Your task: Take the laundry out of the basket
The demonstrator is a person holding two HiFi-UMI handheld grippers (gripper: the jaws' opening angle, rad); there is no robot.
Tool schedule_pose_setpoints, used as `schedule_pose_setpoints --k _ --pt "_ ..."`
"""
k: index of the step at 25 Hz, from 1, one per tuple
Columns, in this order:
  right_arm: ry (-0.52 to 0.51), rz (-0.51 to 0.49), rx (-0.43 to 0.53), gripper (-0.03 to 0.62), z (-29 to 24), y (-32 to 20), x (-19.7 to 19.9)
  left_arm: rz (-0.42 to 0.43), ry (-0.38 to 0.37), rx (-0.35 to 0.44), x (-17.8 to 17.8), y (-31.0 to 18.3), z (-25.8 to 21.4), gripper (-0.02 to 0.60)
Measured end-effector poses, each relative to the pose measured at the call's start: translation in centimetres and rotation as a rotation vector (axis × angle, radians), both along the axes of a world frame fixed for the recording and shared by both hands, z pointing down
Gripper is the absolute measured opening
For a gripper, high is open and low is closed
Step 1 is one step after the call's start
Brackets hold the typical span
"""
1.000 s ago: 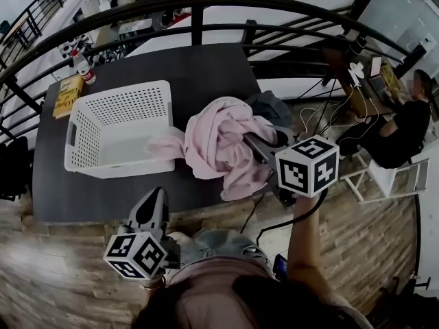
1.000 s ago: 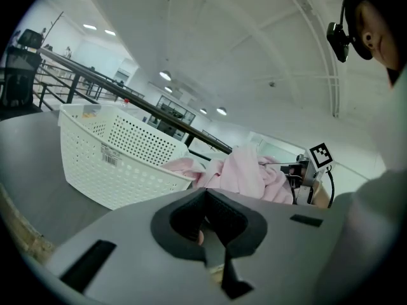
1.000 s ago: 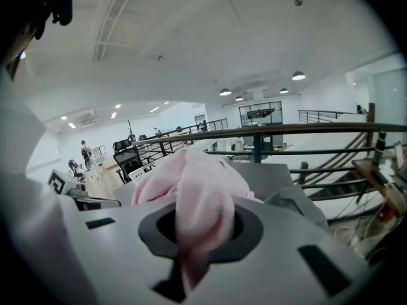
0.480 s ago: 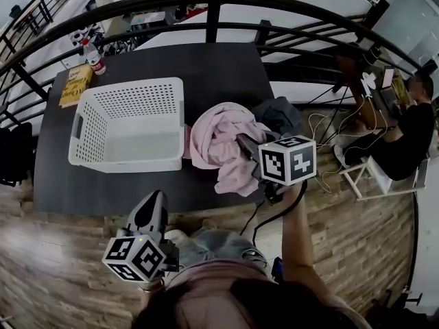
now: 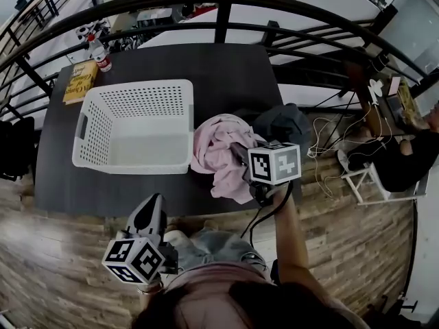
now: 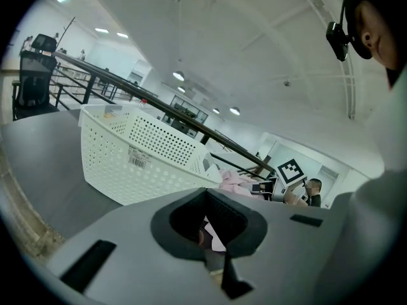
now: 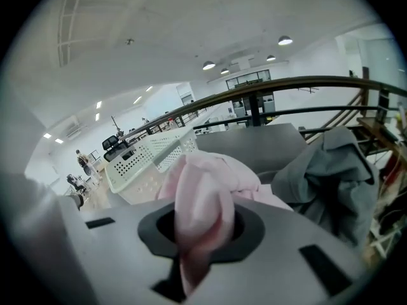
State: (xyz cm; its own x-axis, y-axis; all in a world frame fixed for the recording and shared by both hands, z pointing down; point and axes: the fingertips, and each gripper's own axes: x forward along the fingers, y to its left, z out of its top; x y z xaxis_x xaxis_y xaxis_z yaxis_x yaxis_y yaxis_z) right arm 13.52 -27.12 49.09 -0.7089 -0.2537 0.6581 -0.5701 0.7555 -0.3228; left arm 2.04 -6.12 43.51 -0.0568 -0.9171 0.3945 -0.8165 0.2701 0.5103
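Pink garment (image 5: pixel 218 149) lies bunched on the dark table (image 5: pixel 226 67), just right of the white basket (image 5: pixel 137 86), which looks empty, and beside a grey garment (image 5: pixel 285 123). My right tool (image 7: pixel 197 253) is clenched on a pink fold. My left tool (image 5: pixel 151 214) hangs closed and empty. This looks like the set-down step. Next I should release the cloth.

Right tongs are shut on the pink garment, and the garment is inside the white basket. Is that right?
No. The right tongs are shut on the pink garment, but the garment is outside the white basket, on the dark table just right of it, beside a grey garment. The head view shows this, and the basket empty.
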Motion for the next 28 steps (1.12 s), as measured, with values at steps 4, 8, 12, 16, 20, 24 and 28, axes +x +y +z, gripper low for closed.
schedule_pose_setpoints --k 4,8,12,16,20,24,28 --pt "0.033 0.016 -0.01 0.058 1.6 -0.1 -0.4 0.01 0.001 0.001 -0.7 -0.3 0.1 -0.003" --pt "0.059 0.025 -0.023 0.061 3.1 -0.1 -0.4 0.025 0.001 0.005 -1.2 -0.8 0.0 -0.003" --pt "0.072 0.043 -0.009 0.071 3.5 0.1 -0.5 0.04 0.003 0.013 -1.9 -0.7 -0.3 -0.003" --pt "0.102 0.051 0.002 0.102 3.8 0.3 -0.7 0.059 0.0 0.025 -2.8 -0.8 -0.7 -0.003" --pt "0.135 0.077 0.024 0.164 3.3 0.4 -0.6 0.078 -0.004 0.037 -3.9 -0.6 -1.2 -0.003" --pt "0.181 0.112 0.066 0.176 2.8 0.7 -0.2 0.104 -0.01 0.049 -5.0 -0.4 -1.9 -0.003" --pt "0.185 0.157 0.081 0.178 2.1 1.2 0.1 0.132 -0.019 0.066 -6.1 -0.3 -2.6 -0.003"
